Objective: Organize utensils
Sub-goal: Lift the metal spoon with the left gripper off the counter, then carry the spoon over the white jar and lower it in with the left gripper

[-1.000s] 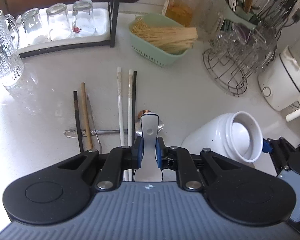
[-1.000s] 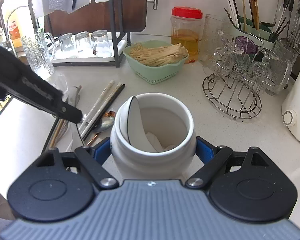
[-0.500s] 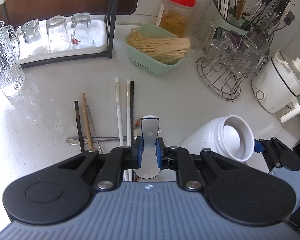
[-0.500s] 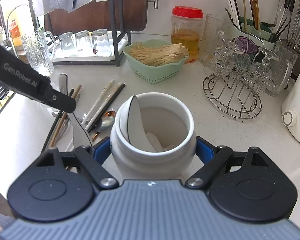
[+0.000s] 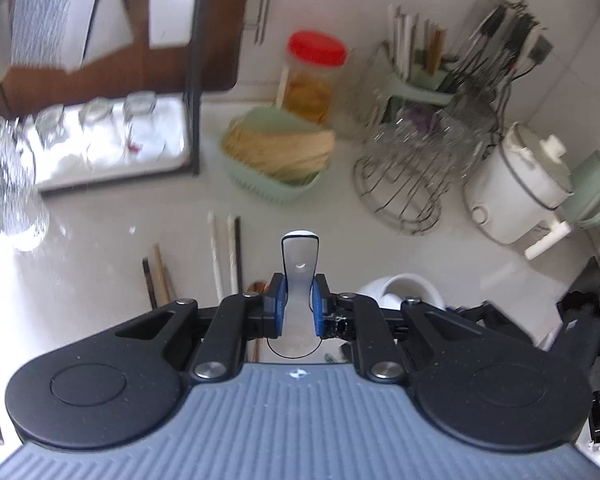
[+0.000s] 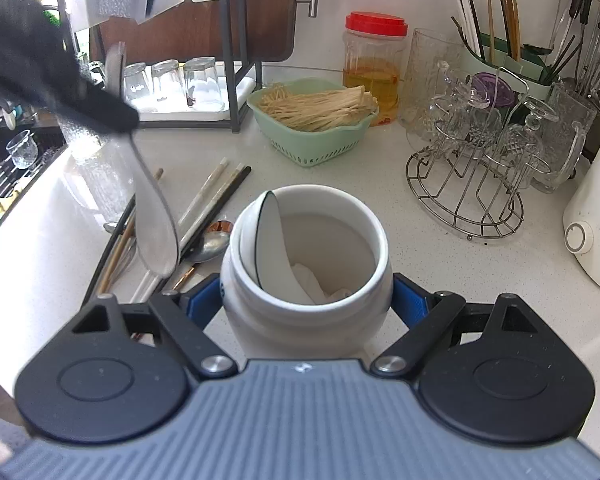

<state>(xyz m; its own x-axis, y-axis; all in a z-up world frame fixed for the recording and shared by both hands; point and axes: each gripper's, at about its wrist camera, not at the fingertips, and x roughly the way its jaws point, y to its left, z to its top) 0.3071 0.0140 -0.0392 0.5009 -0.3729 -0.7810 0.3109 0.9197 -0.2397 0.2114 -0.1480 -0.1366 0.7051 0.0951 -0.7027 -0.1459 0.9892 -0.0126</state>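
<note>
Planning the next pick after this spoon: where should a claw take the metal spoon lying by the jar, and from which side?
Take the metal spoon by its copper-coloured handle, coming from above. It lies flat on the counter, its bowl close to the jar and beside the chopsticks, so the handle end looks the freer part. How much handle is clear is hidden behind the right claw.

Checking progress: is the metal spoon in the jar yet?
Not yet. The left gripper holds the metal spoon in the air beside the white jar.
</note>
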